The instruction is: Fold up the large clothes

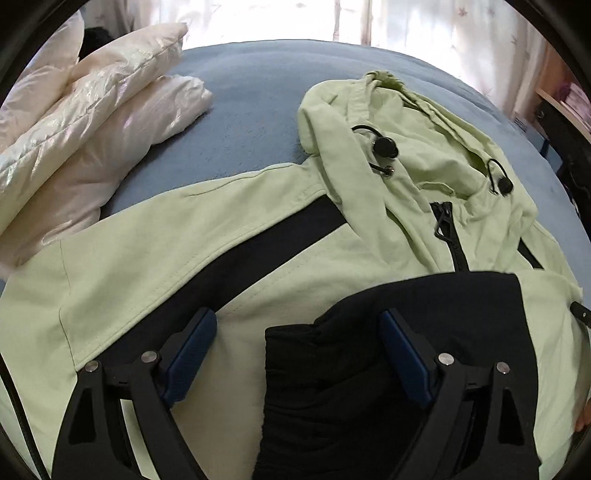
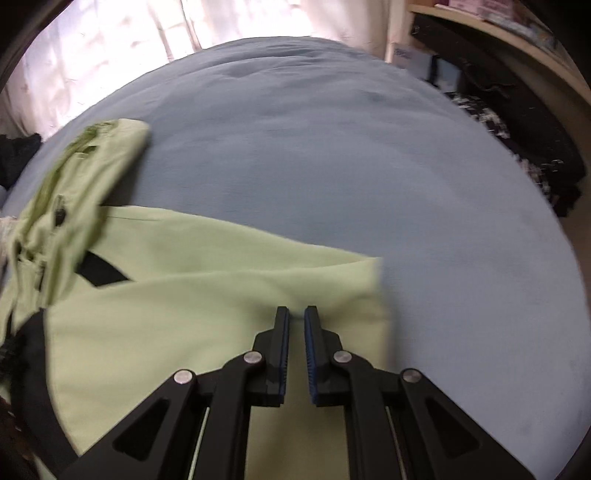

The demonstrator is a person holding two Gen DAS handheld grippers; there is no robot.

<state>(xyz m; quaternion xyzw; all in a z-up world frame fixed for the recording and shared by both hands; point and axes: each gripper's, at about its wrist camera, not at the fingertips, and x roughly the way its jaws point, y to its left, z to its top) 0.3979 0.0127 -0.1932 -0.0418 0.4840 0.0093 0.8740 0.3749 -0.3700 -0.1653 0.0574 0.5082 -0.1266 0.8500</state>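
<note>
Home bedroom, bed point(image 1: 251, 92) under a blue-grey cover filling the frame, white pillows point(image 1: 92, 122) upper left, pale sunlit curtains point(image 1: 424, 26) along the top, wooden shelf point(image 2: 517, 40) upper right

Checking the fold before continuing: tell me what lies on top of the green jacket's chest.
A black cuffed sleeve lies folded across the light green jacket, between the open left gripper's fingers. It covers the lower zipper; what lies beneath the sleeve cannot be seen.

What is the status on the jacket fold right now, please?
Left gripper open over black cuff. Right gripper shut on green jacket. White pillows clear.
</note>
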